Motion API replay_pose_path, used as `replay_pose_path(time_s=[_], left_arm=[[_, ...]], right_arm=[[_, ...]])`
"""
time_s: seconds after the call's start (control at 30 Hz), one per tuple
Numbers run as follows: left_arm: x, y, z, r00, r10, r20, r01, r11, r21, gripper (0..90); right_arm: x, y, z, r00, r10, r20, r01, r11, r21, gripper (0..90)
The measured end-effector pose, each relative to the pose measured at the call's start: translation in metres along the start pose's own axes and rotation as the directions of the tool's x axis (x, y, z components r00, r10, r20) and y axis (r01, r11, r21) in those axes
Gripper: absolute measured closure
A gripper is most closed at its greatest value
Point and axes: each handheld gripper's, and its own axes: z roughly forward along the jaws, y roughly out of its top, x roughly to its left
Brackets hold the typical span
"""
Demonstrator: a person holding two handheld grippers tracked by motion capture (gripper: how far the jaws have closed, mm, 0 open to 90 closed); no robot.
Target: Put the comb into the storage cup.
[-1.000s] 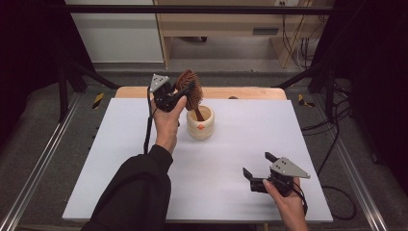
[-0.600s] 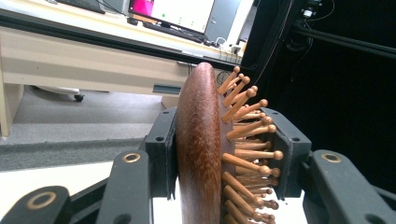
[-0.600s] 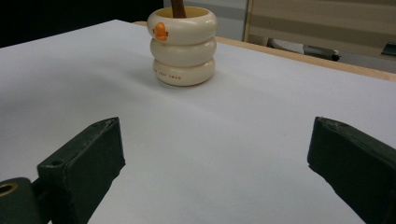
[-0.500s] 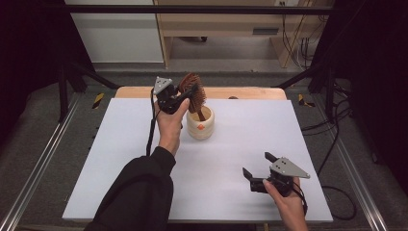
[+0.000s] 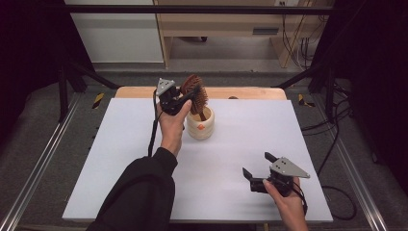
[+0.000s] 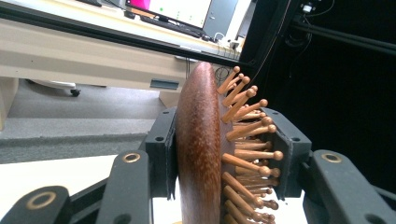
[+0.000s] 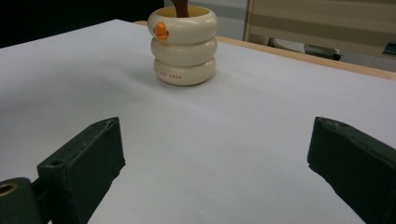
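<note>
The left tongs (image 5: pixel 185 98) clamp the head of a dark reddish-brown wooden hairbrush with ball-tipped wooden pins (image 6: pixel 205 154), one jaw on its smooth back and one on the pins, its handle standing in a cream ribbed ceramic cup with an orange mark (image 7: pixel 183 44). The right tongs (image 5: pixel 257 168) gape wide and empty, low over the white desk (image 5: pixel 120 159). A wooden bench (image 5: pixel 226 19) stands beyond the grey floor.
</note>
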Motion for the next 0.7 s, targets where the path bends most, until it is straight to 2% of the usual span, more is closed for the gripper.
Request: replay_pose_path(time_s=[0.7], left_arm=[[0.0010, -0.0055, 0.0020, 0.9999, -0.015, 0.008, 0.015, 0.9999, -0.001, 51.2]], right_arm=[[0.0004, -0.0003, 0.0007, 1.0000, 0.001, -0.005, -0.001, 1.000, 0.001, 4.0]])
